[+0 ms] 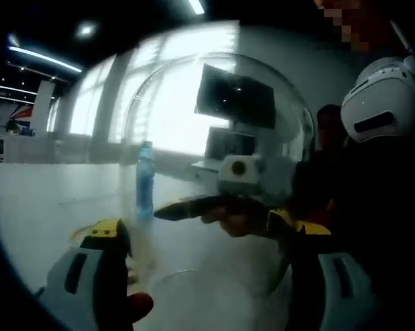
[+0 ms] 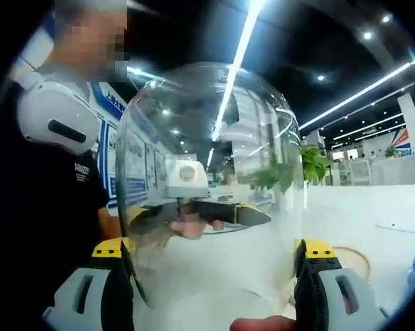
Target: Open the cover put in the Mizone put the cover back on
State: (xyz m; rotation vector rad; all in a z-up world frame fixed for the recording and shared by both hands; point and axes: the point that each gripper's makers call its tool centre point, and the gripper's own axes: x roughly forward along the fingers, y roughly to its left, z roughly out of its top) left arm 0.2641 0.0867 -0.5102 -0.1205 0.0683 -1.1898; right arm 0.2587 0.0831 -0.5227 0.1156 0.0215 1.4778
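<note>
Two ceiling light strips [image 2: 238, 55] cross upper frame above my white table [image 2: 359, 214]; both my grippers [image 1: 207, 255] [image 2: 211, 265] clamp the clear dome cover [image 2: 207, 179] at centre.

White table [image 1: 35, 207], dark monitor [image 1: 235, 96], potted plant [image 2: 311, 165], perhaps a laptop [image 1: 228, 145].

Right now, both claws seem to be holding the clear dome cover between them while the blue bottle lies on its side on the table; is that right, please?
Not quite: the blue bottle stands upright on the table, as the left gripper view shows. The left claw and right claw do hold the clear dome cover between them.
</note>
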